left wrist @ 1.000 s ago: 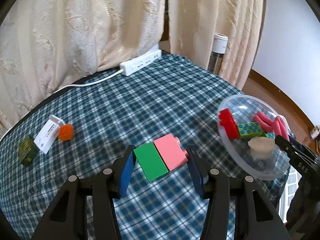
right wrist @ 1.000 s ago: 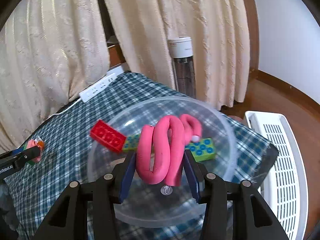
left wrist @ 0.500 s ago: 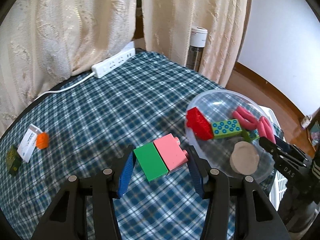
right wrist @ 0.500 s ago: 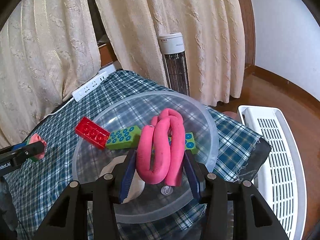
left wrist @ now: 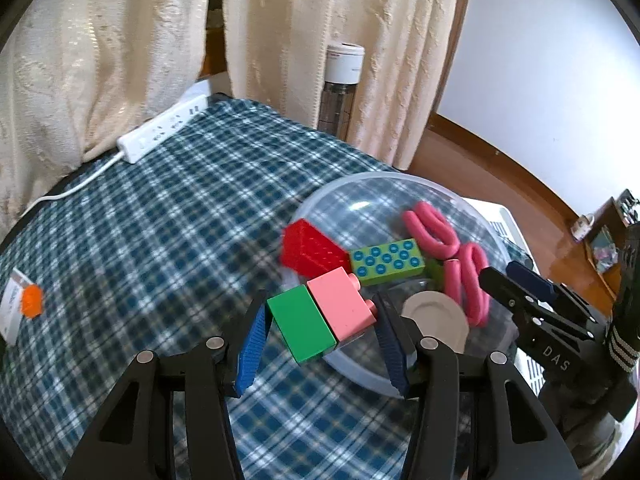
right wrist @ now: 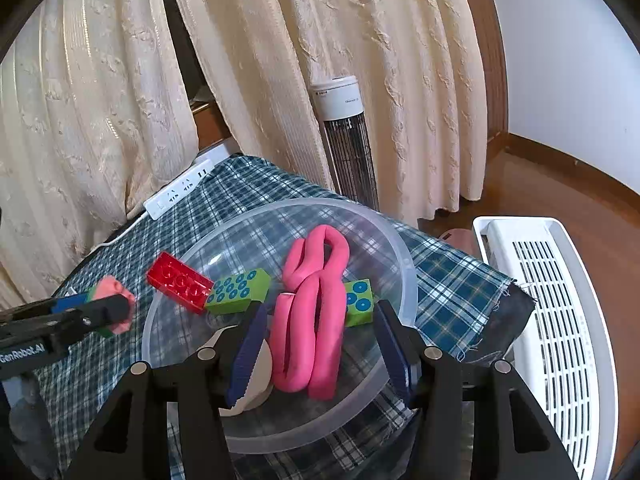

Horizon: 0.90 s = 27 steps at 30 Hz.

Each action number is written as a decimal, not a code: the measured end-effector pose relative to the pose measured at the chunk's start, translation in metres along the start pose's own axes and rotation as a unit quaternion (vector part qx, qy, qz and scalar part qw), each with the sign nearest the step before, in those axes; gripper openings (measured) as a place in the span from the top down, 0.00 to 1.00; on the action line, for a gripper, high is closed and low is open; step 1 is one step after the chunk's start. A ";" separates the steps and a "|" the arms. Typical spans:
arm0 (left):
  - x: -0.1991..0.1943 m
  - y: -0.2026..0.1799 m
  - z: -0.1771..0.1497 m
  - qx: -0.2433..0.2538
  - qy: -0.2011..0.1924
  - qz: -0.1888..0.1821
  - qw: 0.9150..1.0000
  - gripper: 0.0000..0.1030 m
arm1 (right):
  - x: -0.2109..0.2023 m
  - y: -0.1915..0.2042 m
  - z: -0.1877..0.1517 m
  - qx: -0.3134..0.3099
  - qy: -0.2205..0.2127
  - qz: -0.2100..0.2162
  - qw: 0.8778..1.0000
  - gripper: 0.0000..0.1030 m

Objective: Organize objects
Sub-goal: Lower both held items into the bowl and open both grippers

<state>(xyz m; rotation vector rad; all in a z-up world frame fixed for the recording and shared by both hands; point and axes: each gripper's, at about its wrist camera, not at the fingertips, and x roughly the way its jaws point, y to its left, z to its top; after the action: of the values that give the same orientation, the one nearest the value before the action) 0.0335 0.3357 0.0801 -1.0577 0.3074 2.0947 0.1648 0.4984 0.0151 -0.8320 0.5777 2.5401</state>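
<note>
The left gripper (left wrist: 320, 328) is clamping a joined green-and-pink block (left wrist: 322, 316) between its blue pads and is now hanging it over the near-left rim of the clear bowl (left wrist: 496, 236). A second ago that block was being carried above bare checked cloth (left wrist: 160, 220), well short of the bowl, so the carry is nearly finishing and, by my judgement, only the release is remaining.

The right gripper (right wrist: 318, 344) is now standing with its jaws apart. The pink foam rope (right wrist: 312, 312) that it was squeezing a moment back is lying loose on the bowl floor between the spread pads, so that item is counting as delivered.

Around the rope, a red brick (right wrist: 178, 282) is leaning on the bowl's left rim, with a green studded brick (right wrist: 238, 290) beside it and a pale round disc (left wrist: 436, 316) near the front.

Out toward the cloth's left edge, an orange piece (left wrist: 30, 300) is sitting against a white box (left wrist: 10, 308), both waiting for sorting. A white power strip (left wrist: 164, 134) is resting at the far edge.
</note>
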 end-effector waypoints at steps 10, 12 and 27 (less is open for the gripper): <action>0.018 -0.019 0.003 0.017 0.000 -0.027 0.999 0.38 | 0.002 -0.002 -0.001 0.004 0.000 0.010 1.000 0.43; 0.019 -0.018 0.003 0.014 -0.005 -0.027 1.000 0.36 | 0.003 -0.002 -0.002 0.004 0.000 0.012 1.000 0.43; 0.021 0.000 0.010 -0.007 -0.010 -0.001 1.000 0.36 | 0.005 -0.003 -0.003 0.006 -0.002 0.020 1.000 0.43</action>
<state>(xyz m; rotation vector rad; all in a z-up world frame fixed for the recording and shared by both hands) 0.0203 0.3520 0.0703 -1.0438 0.2815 2.1087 0.1643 0.5011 0.0095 -0.8198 0.6133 2.5702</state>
